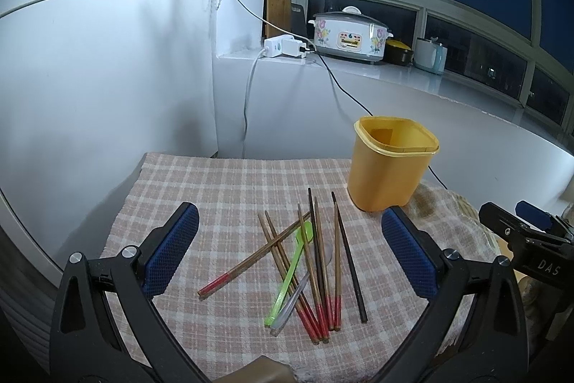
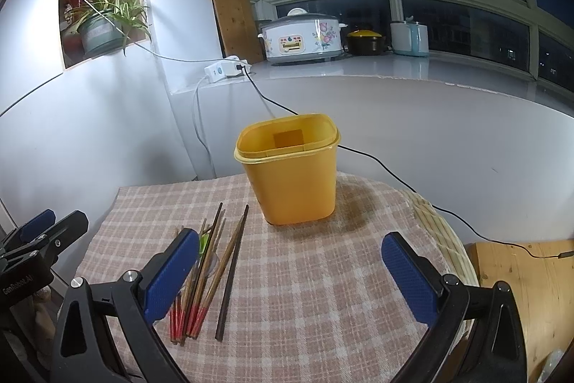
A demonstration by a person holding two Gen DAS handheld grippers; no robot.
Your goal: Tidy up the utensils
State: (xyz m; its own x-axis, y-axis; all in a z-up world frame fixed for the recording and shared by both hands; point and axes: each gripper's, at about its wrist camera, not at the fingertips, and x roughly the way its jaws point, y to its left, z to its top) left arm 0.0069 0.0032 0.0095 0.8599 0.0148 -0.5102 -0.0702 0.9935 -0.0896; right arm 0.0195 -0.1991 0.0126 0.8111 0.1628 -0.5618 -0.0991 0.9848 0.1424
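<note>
Several chopsticks [image 1: 315, 261], wooden with red ends and one dark, lie in a loose pile on a checked cloth [image 1: 222, 189], with a green spoon [image 1: 290, 271] and a clear spoon [image 1: 292, 302] among them. A yellow empty holder cup [image 1: 389, 164] stands upright behind them to the right. My left gripper [image 1: 290, 246] is open above the pile, holding nothing. My right gripper [image 2: 290, 271] is open and empty, right of the chopsticks [image 2: 211, 271] and in front of the cup [image 2: 292, 167]. The green spoon [image 2: 203, 244] is mostly hidden by the right gripper's left finger.
A white wall stands left and behind the cloth [image 2: 323, 275]. A windowsill holds a rice cooker [image 1: 349, 34], a power strip [image 1: 283, 46] and pots. A black cable [image 2: 394, 174] runs past the cup. A bamboo mat edge [image 2: 441, 232] and wooden surface [image 2: 520, 279] lie right.
</note>
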